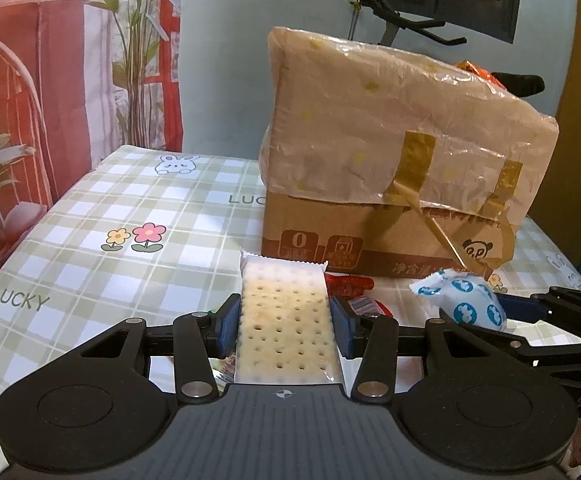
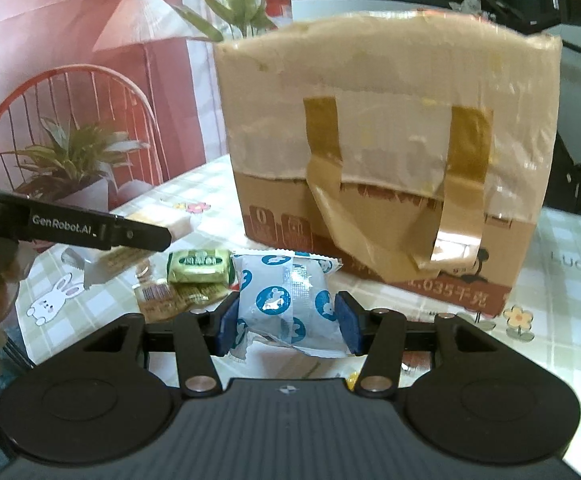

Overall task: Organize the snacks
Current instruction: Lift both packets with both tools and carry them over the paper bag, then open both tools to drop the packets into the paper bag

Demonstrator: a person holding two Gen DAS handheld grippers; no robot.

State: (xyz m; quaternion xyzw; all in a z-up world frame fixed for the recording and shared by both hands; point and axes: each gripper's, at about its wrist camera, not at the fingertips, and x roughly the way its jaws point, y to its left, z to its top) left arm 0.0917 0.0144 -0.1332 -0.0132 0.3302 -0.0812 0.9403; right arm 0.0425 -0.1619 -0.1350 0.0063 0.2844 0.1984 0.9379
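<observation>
1. The left hand-held gripper [image 1: 286, 326] pinches a clear-wrapped cracker packet [image 1: 286, 320] between its blue pads, the packet lying lengthwise along the fingers with its crimped far end pointing at the box.
2. The right hand-held gripper [image 2: 286, 320] pinches a white snack pouch with blue round prints [image 2: 286, 300]; both pads press on its sides.
3. In the left wrist view that pouch and the right hand-held gripper show at the right, near the box's near right corner.
4. A cardboard box [image 1: 390, 152], wrapped on top in glossy film and strapped with brown tape, stands on the far side of the worktop [image 1: 90, 220], which wears a green checked cloth with rabbits and flowers.
5. Loose snacks lie on the cloth near the box: green packets [image 2: 198, 266] to the left in the right wrist view, and a red wrapper [image 1: 348, 282] just beyond the cracker packet.
</observation>
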